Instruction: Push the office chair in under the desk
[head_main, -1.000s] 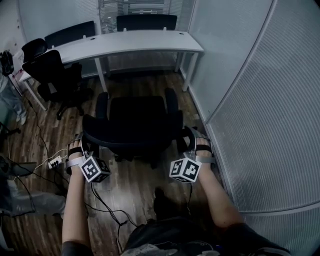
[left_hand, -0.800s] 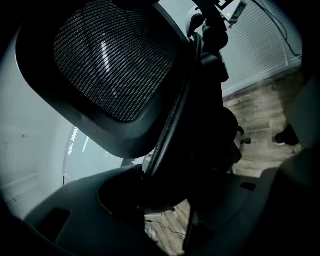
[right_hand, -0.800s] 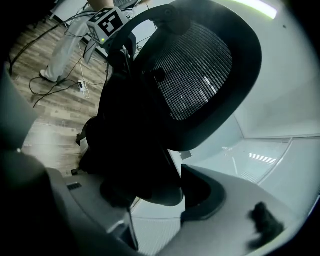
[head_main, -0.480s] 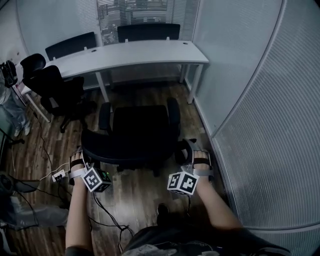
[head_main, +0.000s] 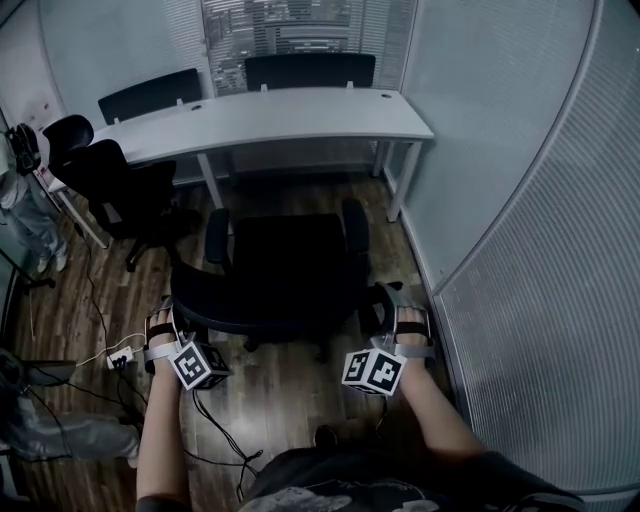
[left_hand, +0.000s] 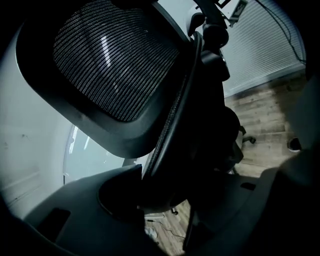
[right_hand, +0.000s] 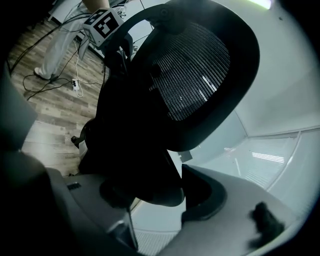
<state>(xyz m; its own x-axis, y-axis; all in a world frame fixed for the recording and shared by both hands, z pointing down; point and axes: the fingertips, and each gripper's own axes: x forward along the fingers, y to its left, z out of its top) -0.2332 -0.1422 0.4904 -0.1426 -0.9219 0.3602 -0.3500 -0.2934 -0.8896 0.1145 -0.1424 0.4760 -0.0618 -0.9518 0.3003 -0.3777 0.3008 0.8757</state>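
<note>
A black office chair (head_main: 285, 270) stands on the wood floor with its seat facing the white desk (head_main: 270, 115) and its mesh backrest toward me. My left gripper (head_main: 165, 325) is clamped on the backrest's left edge. My right gripper (head_main: 385, 308) is clamped on its right edge. In the left gripper view the backrest (left_hand: 110, 70) rises above the left gripper (left_hand: 165, 185), whose jaws hold its frame. In the right gripper view the right gripper (right_hand: 150, 190) grips the backrest (right_hand: 195, 75) the same way. A gap of floor separates the chair's armrests from the desk's front edge.
Another black chair (head_main: 115, 185) stands at the left end of the desk, and two more (head_main: 310, 68) behind it. A frosted partition (head_main: 520, 200) runs close along the right. A power strip (head_main: 120, 355) and cables lie on the floor at left, near a person's legs (head_main: 30, 225).
The desk, chair and both grippers sit lower in the head view, and the chair stands slightly nearer the desk. Both grips on the backrest are unchanged.
</note>
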